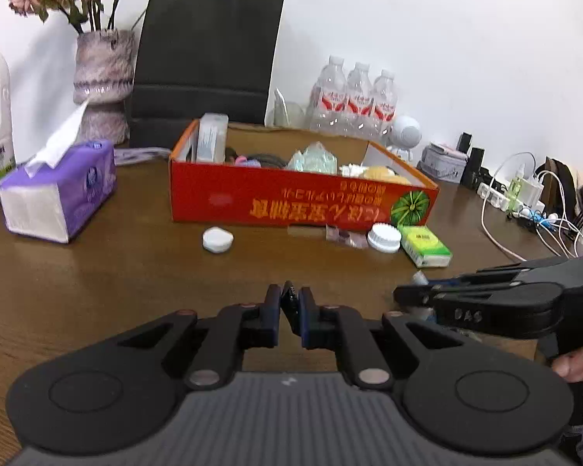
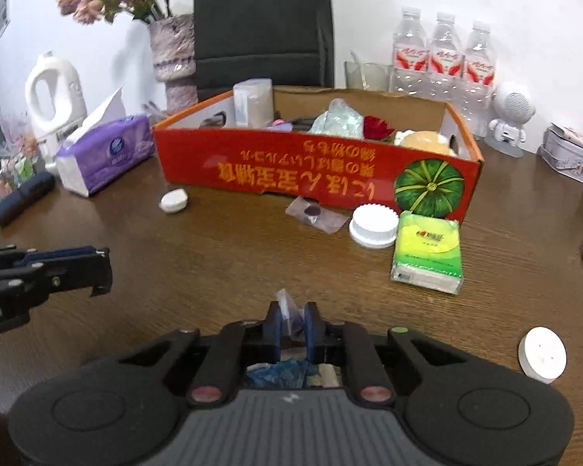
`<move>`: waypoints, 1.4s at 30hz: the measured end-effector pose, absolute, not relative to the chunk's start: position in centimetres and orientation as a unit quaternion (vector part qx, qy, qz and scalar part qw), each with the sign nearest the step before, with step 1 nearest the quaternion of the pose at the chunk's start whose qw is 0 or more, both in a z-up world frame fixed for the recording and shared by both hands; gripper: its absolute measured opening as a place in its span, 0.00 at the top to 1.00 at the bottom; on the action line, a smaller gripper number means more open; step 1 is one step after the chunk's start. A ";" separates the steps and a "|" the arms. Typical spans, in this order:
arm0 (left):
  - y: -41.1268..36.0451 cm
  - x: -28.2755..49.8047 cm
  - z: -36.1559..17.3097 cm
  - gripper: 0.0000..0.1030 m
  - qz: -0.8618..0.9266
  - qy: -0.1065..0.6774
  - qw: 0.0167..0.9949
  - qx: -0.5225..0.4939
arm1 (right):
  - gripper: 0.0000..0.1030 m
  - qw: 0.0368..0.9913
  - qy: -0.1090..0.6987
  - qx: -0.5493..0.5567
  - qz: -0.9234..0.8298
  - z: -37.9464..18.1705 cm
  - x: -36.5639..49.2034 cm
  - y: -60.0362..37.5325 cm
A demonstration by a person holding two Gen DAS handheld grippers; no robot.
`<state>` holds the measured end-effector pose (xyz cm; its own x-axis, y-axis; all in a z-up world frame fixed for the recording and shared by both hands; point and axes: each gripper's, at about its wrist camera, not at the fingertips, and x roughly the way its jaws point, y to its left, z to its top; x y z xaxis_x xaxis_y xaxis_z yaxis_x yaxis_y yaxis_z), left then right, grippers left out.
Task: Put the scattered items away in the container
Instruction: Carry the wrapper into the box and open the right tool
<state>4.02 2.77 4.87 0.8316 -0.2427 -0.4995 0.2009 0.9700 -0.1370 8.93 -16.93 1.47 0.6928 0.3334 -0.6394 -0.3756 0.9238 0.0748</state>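
On a brown wooden table [image 2: 221, 256], seen from two cameras on hand-held claws, small items lie loose in front of a red cardboard box [image 2: 315, 167] that is already partly filled.

At far left stands a purple tissue pack [image 2: 105, 155]. The left claw [image 1: 290, 303] hovers low over the table, its jaws nearly closed; something thin and dark sits between the tips, but what it is cannot be told.

Moving right, a small white oval case [image 2: 173, 200] lies just before the box's left end. Near the box's middle lies a clear packet [image 2: 316, 215] with a dark disc in it, then a white ribbed cap [image 2: 373, 226], then a green tissue pack [image 2: 427, 250] touching the cap.

The right claw [image 2: 291, 320] is low at the table's near edge, jaws closed on a small crinkled clear wrapper [image 2: 287, 306]. At far right lies a white round disc [image 2: 542, 354].

The step in hand appears to be picking up the wrapper. The next move would call for lifting it clear, carrying it forward over the box's front wall, and letting go above an open spot inside.
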 end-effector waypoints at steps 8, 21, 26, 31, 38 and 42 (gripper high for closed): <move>0.9 -0.2 8.1 0.90 -0.071 0.150 0.986 -0.010 | 0.90 0.954 0.210 0.014 0.214 7.5 3.7 -18.1; 2.3 5.6 11.9 0.90 -0.105 0.109 0.988 -0.027 | 0.90 0.966 0.160 0.049 0.196 10.9 4.6 -20.2; 3.6 16.7 13.3 0.90 -0.095 0.169 0.981 -0.030 | 0.90 0.961 0.202 0.067 0.174 11.9 12.1 -20.8; 2.7 28.4 12.1 0.90 -0.103 0.275 0.956 0.023 | 0.90 0.942 0.278 0.077 0.169 12.8 23.7 -20.5; 2.0 36.6 8.0 0.89 -0.098 0.394 0.914 0.013 | 0.90 0.904 0.401 0.015 0.147 9.5 36.8 -17.7; 2.6 37.1 6.8 0.83 -0.095 0.401 0.911 0.011 | 0.87 0.886 0.446 -0.006 0.128 6.3 40.2 -16.4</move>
<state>37.09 2.57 6.81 0.6610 -0.1649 -0.7320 0.1825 0.9816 -0.0563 40.22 -16.39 6.28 0.5696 0.2224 -0.7913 -0.2328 0.9669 0.1041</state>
